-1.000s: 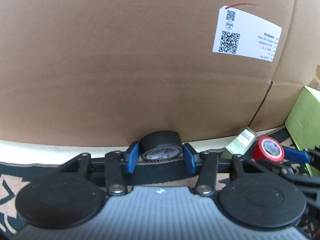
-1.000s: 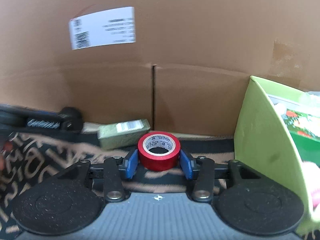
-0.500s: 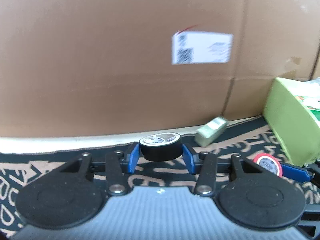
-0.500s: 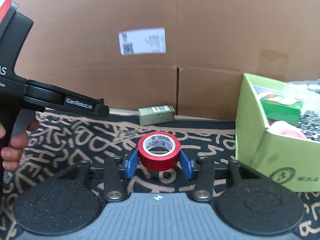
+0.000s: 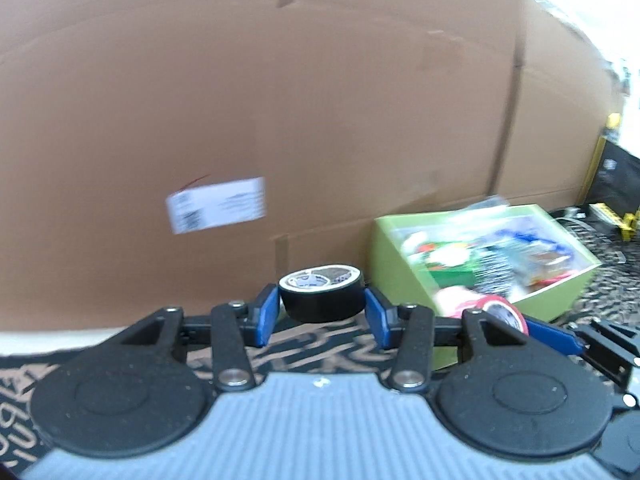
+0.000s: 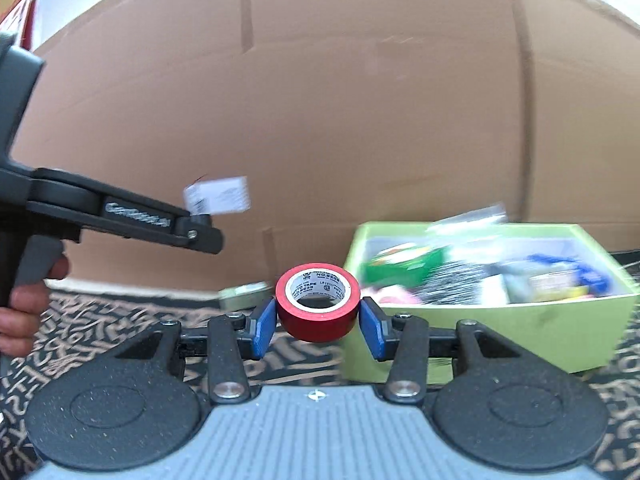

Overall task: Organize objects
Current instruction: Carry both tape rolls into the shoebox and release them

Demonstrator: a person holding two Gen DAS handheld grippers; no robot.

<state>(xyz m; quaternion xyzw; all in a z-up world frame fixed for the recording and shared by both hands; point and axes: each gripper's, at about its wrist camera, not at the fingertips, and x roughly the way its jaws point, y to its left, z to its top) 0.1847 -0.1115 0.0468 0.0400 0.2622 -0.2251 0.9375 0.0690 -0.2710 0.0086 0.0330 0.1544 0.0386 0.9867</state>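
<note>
The black tape roll (image 5: 322, 296) sits pinched in the left claw (image 5: 322, 316), its hole facing up. The red tape roll (image 6: 318, 302) is squeezed in the right claw (image 6: 318, 326), hole tipped up toward the camera. Both are up off the patterned mat (image 6: 120, 320), near the full green box (image 6: 480, 328).

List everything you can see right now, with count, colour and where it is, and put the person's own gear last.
Black tape roll: one, black, held between the left gripper's fingers.
Red tape roll: one, red, held between the right gripper's fingers.
Green open box: one, lime green, on the rug at right, full of mixed items.
Small olive packet: one, on the rug by the cardboard.
Cardboard wall: brown, behind everything, white label.
Patterned rug: black and tan, underneath.
Left gripper: shut on tape.
Right gripper: shut on tape.
Hand: one, left edge.
</note>
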